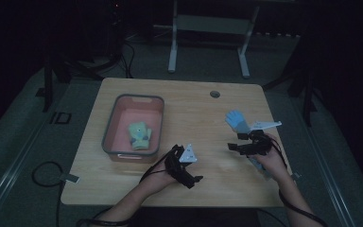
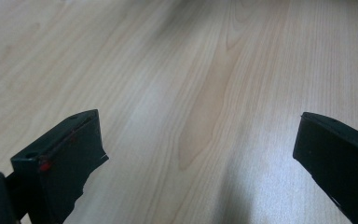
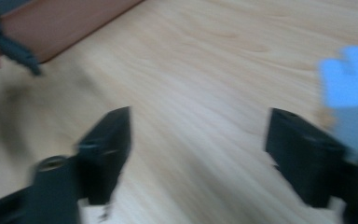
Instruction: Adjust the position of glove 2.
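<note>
High view, bin: a grey-rimmed bin (image 1: 157, 124) with a pink floor sits on the left half of my table (image 1: 203, 113); a yellow-green glove (image 1: 140, 135) lies inside it.
High view, left gripper: my left gripper (image 1: 194, 178) hovers low just off the bin's near right corner, jaws pointing toward the table's right half.
Left gripper view, jaws: spread wide over bare wood, nothing between them.
High view, blue glove: the blue glove (image 1: 237, 121) lies on the right half of the table, well apart from the bin, fingers pointing away from me and its cuff toward my right hand.
High view, right gripper: my right gripper (image 1: 232, 147) sits just on the near side of the blue glove, jaws pointing left.
Right gripper view, jaws: parted, only wood between them; the picture is blurred.
Right gripper view, blue glove: the glove (image 3: 352, 95) lies outside the jaws, beyond the right-hand one.
Deciding relation: I judge the right gripper much the nearer; it must swing toward that side to bring the cuff between its jaws.
Left gripper, role: too far off to reach the blue glove first.
</note>
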